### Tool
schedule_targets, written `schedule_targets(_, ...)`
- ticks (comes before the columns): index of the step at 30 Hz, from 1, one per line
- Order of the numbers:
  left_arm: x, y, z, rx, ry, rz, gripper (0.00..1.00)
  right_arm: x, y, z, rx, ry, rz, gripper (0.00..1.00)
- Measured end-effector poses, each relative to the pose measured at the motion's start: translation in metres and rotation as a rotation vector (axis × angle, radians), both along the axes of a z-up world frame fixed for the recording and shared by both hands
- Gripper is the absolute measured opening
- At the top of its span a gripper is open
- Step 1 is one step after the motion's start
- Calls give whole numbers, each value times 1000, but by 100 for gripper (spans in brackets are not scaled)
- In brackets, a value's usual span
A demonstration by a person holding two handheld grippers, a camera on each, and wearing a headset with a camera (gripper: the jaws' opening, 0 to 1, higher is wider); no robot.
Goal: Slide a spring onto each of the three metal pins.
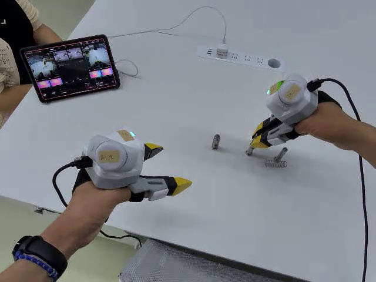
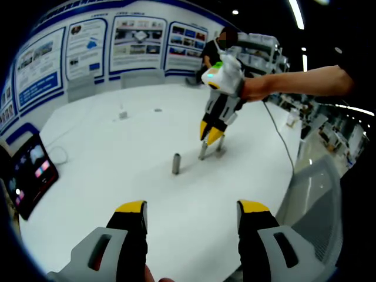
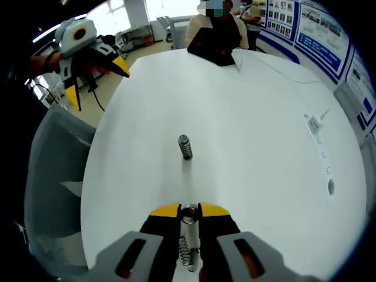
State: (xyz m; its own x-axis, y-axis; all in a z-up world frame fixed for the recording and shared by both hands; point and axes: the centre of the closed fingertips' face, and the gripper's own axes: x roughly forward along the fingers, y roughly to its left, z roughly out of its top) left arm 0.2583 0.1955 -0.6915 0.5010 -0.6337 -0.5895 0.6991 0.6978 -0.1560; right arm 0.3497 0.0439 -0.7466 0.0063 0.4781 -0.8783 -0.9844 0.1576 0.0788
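At the far left of the head view, a tablet (image 1: 70, 67) was seen lying on the white counter (image 1: 176, 106) with its screen lit. Nearer the person, the left gripper (image 1: 169, 167) was held over the near part of the counter, well apart from the pins. Its yellow-tipped fingers (image 2: 130, 207) were spread wide with nothing between them, as was also seen in the left gripper view.

Toward the middle of the counter, the middle pin (image 1: 216, 141) was found standing upright and alone, with a fitted spring (image 3: 185, 147) wound around its shaft. At the back of the counter, a white power strip (image 1: 241, 59) was laid out, with a plug and a cable attached.

Further right, the right gripper (image 1: 257, 143) was angled down toward the counter. Its fingers (image 3: 166, 210) were brought together around the top of the gripped pin (image 1: 249, 151), whose lower end was seen against the counter. In the right gripper view, the round metal top of that pin was seen pinched between the two yellow tips.

Just to the right, a loose spring (image 1: 275, 164) was seen lying flat on the counter. A third pin (image 1: 281, 154) stood just beside it, near the gripped pin. Whether the spring and the third pin were touching could not be told.
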Motion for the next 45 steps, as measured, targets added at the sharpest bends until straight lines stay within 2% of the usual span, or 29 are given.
schedule_targets(16,-1,4,-3,5,8,11,63,0,0,-17,-22,5,1,13)
schedule_targets(30,-2,1,-2,3,8,12,63,1,-2,-29,-32,8,-11,14)
schedule_targets(36,-1,-1,0,-1,4,8,63,0,-3,-30,-38,9,-23,19)
schedule_targets(45,2,-5,4,-9,-5,2,63,0,-16,-22,-42,-4,-74,35)
